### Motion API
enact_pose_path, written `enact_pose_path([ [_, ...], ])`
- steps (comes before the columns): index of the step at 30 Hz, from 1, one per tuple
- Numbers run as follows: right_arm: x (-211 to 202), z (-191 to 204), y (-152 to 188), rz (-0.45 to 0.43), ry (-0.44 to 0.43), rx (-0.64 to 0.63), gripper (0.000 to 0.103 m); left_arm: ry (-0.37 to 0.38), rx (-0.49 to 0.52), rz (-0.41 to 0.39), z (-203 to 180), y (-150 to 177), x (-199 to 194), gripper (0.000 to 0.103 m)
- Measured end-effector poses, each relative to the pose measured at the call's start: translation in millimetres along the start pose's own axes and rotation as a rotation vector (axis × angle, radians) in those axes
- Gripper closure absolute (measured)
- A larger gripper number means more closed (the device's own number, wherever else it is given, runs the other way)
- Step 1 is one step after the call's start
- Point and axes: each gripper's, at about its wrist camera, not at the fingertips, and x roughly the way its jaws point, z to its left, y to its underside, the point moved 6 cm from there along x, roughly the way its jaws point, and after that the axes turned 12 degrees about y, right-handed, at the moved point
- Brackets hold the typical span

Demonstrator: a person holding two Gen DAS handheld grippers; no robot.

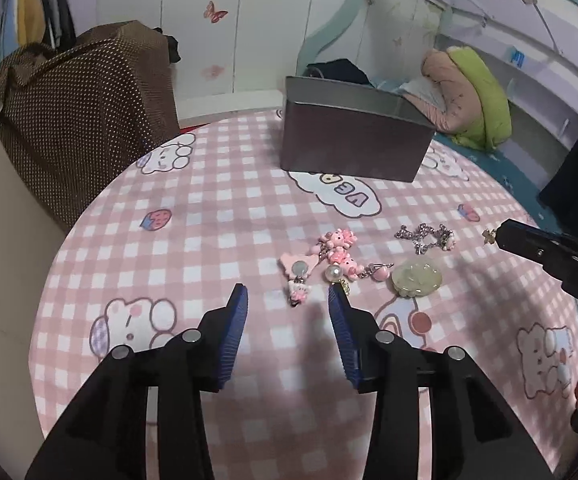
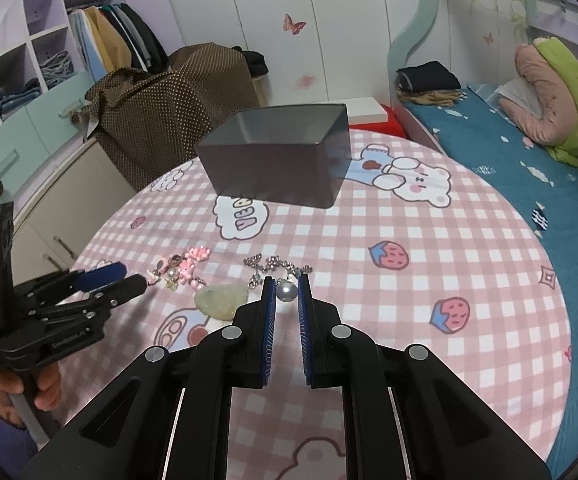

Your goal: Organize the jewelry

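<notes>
Right gripper (image 2: pixel 287 292) pinching pearl bead (image 2: pixel 287 291) at fingertips | left gripper (image 1: pixel 287 298) part-open, empty, charms (image 1: pixel 331 258) just ahead

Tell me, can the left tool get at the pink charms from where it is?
Probably yes. The left tool stands open with nothing between its fingers, and the pink charms lie just ahead on the cloth, uncovered. The right tool, shut on a pearl piece, sits off to the side, clear of that path.
</notes>
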Motion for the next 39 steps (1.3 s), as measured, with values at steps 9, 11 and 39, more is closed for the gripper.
enact_pose_path([
  [9,5.7,-9.0,-1.7,0.005,0.003,0.018,0.091,-0.032,0.043,0.045,0.4,-5.2,19.5,0.091],
  [11,7.6,-8.4,-3.9,0.005,0.002,0.015,0.091,-0.016,0.035,0.044,2.5,-7.2,20.5,0.091],
  [39,64.7,6.9,-136.6,0.0,-0.108,0.075,0.091,0.184,-0.016,-0.02,-21.7,-168.3,62.3,0.091],
])
